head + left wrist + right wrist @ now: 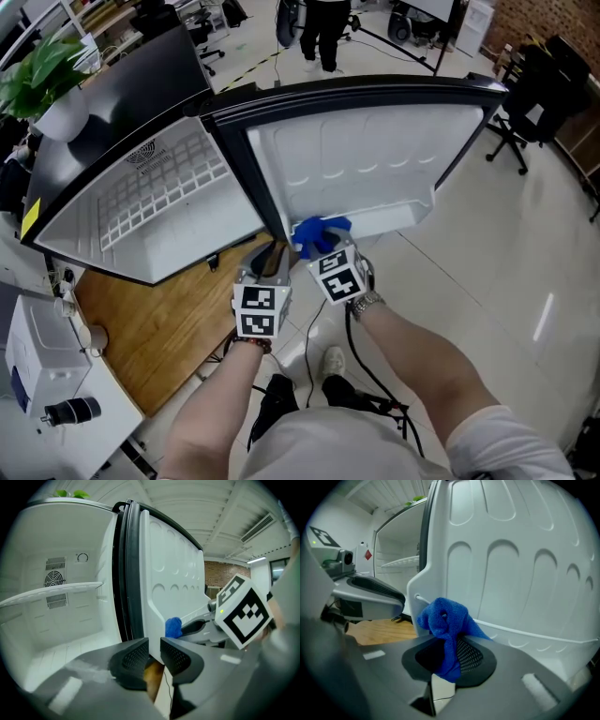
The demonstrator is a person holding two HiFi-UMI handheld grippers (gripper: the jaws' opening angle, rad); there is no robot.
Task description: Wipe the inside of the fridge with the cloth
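The fridge stands open, with its white compartment (159,197) on the left and its door liner (375,159) on the right. My right gripper (314,246) is shut on a bunched blue cloth (319,232), which sits against the lower left corner of the door liner (511,564), by the thin wire rail (525,631). In the right gripper view the cloth (445,618) hangs down between the pads. My left gripper (272,258) is just left of it, at the door's hinge edge. Its jaws stand a little apart with nothing between them (154,656). The left gripper view also shows the cloth (173,627).
A white shelf (51,592) crosses the compartment, with vents on the back wall. A potted plant (42,80) sits on top of the fridge. Wood flooring (159,328) lies under the fridge, with a white unit (47,375) to the left. A black chair (534,103) stands far right and a cable (375,375) trails by my feet.
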